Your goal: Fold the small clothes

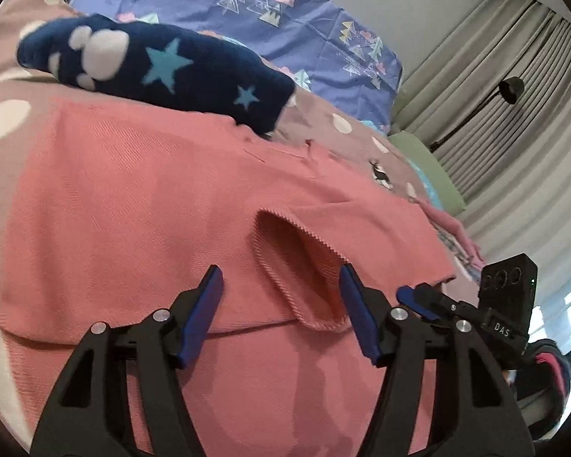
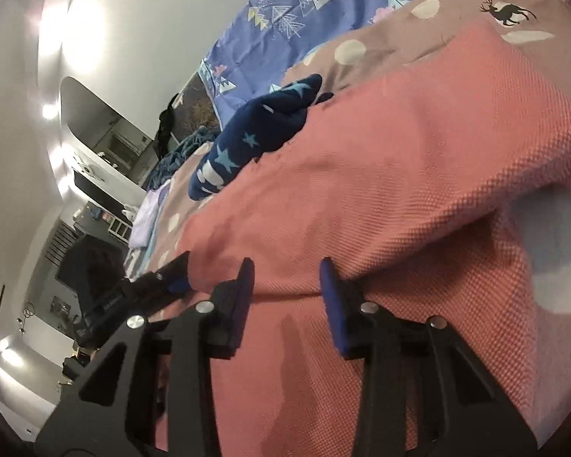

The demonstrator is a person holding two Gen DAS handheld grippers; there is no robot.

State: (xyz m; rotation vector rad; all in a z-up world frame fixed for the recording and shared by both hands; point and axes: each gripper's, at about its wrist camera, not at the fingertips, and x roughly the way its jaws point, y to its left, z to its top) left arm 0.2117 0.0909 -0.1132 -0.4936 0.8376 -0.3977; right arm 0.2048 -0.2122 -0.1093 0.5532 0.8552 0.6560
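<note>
A salmon-pink knit garment [image 1: 141, 190] lies spread on a polka-dot bedcover [image 1: 3, 122], its ribbed neckline between the parted, empty jaws of the left gripper [image 1: 281, 285], while the right gripper [image 2: 285, 278] hovers released over a folded edge, beside a navy star-patterned garment [image 1: 163, 68].

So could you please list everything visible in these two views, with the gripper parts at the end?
pink garment: one, salmon pink, spread on the bed, a ribbed opening near the left gripper.
navy star-patterned garment: one, dark blue with stars, bunched at the pink garment's far edge.
mauve bedspread: one, white dots and a deer print, under both garments.
blue sheet: one, tree print, behind.
curtains: grey, by the window.
left gripper: black with blue pads, jaws apart over the pink fabric.
right gripper: same make, jaws apart, nothing clamped.
</note>
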